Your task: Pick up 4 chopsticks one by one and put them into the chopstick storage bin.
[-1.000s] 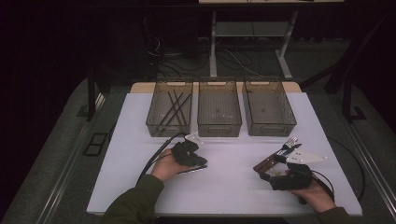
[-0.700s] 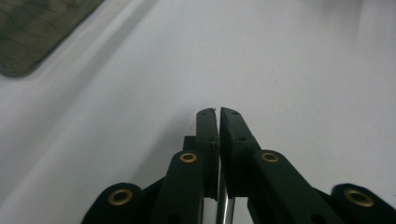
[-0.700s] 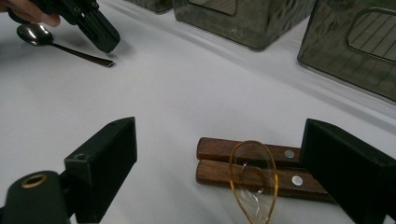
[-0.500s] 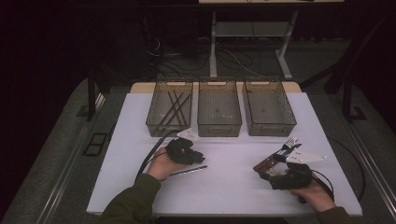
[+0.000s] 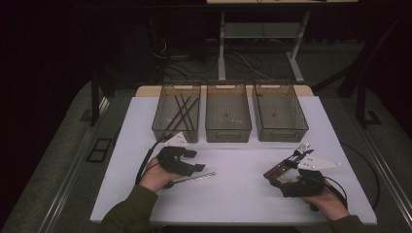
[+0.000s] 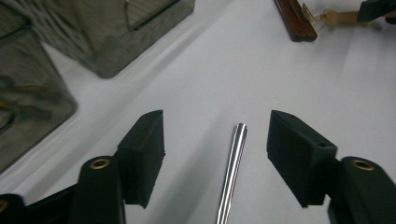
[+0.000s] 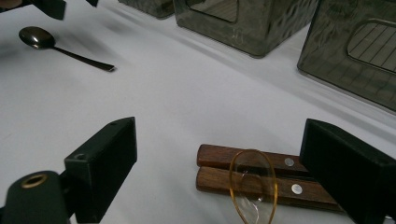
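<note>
Cutlery lies in two spots on the white table (image 5: 243, 194). Under the left gripper (image 6: 215, 149) rests a spoon (image 7: 44, 41): a slim, polished metal piece with a narrow handle that catches the light as a bright stripe and a rounded, dark-gleaming bowl at its far end. It lies flat on the tabletop near the front left, its handle running out between the left gripper's black jaws. Those jaws have just been opening and now stand apart on either side of the handle, touching it nowhere; the spoon is released.

Toward the front right, the right gripper (image 7: 219, 168) hovers with its jaws spread wide over a small bundle: two wooden handles (image 7: 252, 175), reddish brown, smooth and flat-sided, each set with a pale metal rivet, lying side by side and touching. Across them lies a clear plastic spoon (image 7: 252, 186) with an amber-tinted oval rim. From above, fork tines (image 5: 302, 147) stick out of this bundle toward the bins. The pads press on nothing.

Three bins stand in a row at the back of the table, each a rectangular tub of smoky, translucent plastic with ribbed floors and cut-out grips in the end walls. The left bin (image 5: 160, 127) holds several thin dark sticks lying crossed; the middle bin (image 5: 228, 131) and the right bin (image 5: 279, 133) look bare inside. The gripper pads are matt black blocks, blunt and squared, on arms with brass-coloured bushings.
</note>
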### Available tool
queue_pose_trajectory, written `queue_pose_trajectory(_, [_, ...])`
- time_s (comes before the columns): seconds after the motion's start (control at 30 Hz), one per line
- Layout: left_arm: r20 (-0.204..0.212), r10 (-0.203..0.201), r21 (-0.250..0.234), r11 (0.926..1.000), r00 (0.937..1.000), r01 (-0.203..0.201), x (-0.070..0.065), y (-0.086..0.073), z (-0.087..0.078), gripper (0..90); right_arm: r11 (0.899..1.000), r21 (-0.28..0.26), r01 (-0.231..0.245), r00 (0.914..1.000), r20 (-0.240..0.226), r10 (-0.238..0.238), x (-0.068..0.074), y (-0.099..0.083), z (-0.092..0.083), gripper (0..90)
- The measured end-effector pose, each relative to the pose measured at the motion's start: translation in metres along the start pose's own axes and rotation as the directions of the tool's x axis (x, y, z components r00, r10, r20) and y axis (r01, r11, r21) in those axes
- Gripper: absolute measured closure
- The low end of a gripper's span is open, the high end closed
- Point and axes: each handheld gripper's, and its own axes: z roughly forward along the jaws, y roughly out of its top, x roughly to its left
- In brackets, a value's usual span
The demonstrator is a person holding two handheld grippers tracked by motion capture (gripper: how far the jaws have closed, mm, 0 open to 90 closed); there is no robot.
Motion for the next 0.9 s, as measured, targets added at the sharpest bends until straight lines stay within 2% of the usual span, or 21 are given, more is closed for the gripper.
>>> queue_pose_trajectory(0.1, [-0.027,-0.016,-0.032,0.9994,0.9995,0.015,-0.002,-0.007,-0.011,31.4,1.0,0.001,-0.001,1.0,0.002,0.001,0.0,0.0,0.0,11.0])
queue_pose_trajectory(0.27, [-0.094,-0.038,-0.046,0.9984,0.9949,0.034,-0.004,-0.028,-0.035,30.2,1.0,0.001,0.001,1.0,0.003,-0.001,0.0,0.0,0.0,11.0])
queue_pose_trajectory(0.4, [-0.143,-0.07,-0.048,0.9968,0.9873,0.064,-0.003,-0.047,-0.053,30.3,1.0,0.002,0.002,1.0,0.003,-0.002,0.0,-0.001,0.0,11.0])
queue_pose_trajectory(0.53, [-0.177,-0.108,-0.05,0.9937,0.9782,0.101,-0.003,-0.066,-0.064,31.1,1.0,0.003,0.006,1.0,0.006,-0.006,0.0,-0.001,-0.001,11.0])
queue_pose_trajectory(0.7, [-0.203,-0.119,-0.002,0.9926,0.972,0.121,-0.005,-0.08,-0.063,34.2,1.0,0.01,0.002,1.0,0.004,-0.002,0.001,-0.001,0.001,11.0])
queue_pose_trajectory(0.9, [-0.196,-0.126,0.039,0.9899,0.9725,0.136,-0.002,-0.082,-0.056,40.3,1.0,0.01,0.0,1.0,0.006,0.0,0.0,-0.001,0.0,11.0])
